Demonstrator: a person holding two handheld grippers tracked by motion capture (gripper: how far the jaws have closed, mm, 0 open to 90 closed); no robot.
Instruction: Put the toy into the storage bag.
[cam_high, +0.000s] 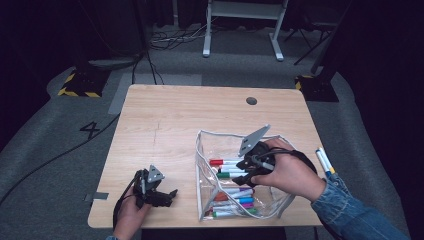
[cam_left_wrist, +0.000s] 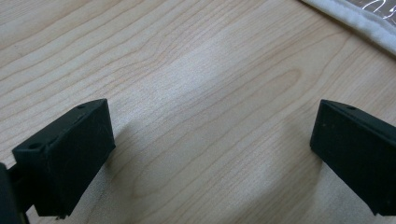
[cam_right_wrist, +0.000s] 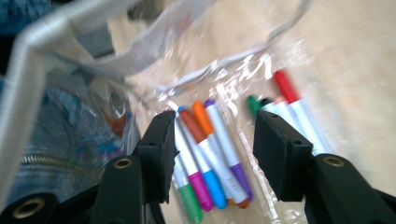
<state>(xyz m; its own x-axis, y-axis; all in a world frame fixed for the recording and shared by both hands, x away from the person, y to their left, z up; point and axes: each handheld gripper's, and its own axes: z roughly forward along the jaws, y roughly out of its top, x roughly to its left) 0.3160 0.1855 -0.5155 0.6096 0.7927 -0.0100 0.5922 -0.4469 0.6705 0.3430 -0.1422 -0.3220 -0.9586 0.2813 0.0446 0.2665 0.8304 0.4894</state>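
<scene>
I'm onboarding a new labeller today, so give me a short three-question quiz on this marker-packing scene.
1. True or false: the right gripper has a marker clamped between its jaws.
2. Where do the two markers outside the clear pouch lie? A) near the table's right edge B) beside the left gripper C) by the round hole
3. In a few words, what lies under the left gripper's jaws?

Key
1. False: the jaws stand open above the markers in the pouch, with nothing pressed between them.
2. A
3. Bare wooden tabletop, with the pouch's white edge off to one side.
</scene>
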